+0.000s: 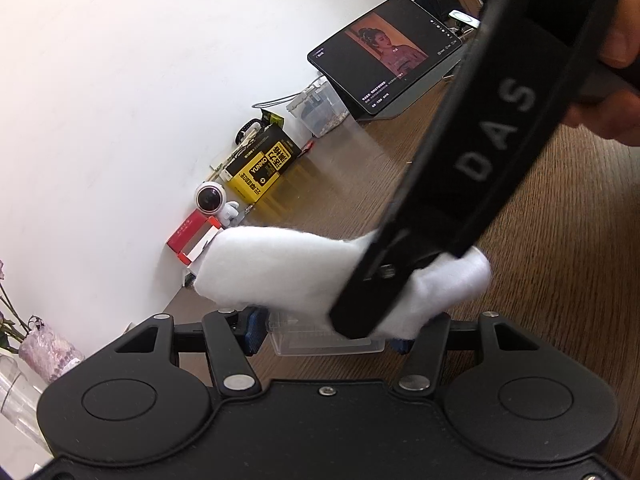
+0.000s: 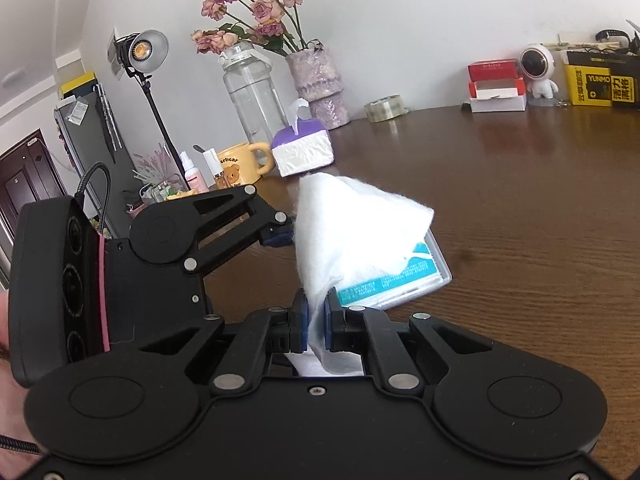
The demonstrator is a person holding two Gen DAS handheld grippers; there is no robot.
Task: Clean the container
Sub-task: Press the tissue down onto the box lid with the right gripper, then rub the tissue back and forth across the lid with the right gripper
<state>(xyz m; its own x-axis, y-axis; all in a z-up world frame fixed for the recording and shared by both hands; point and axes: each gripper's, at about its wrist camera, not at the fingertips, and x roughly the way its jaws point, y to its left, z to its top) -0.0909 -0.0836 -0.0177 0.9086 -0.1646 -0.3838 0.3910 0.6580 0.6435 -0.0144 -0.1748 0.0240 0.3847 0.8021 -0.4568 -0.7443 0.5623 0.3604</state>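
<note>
Near bottom centre of the right wrist view, the right gripper [image 2: 317,316] is nearly closed w/ a white cloth [image 2: 352,232] pinched between its blue pads. The cloth is draped over a clear container [image 2: 436,268], mid-frame on the brown table [image 2: 520,200]. In the left wrist view, the left gripper [image 1: 326,330] is clamped on the container's sides, lower centre. A tissue pack [image 2: 302,152] and yellow mug [image 2: 240,164] are seen farther back.

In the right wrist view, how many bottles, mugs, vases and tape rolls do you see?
Bottles: 3
Mugs: 1
Vases: 1
Tape rolls: 1
Total: 6
</note>
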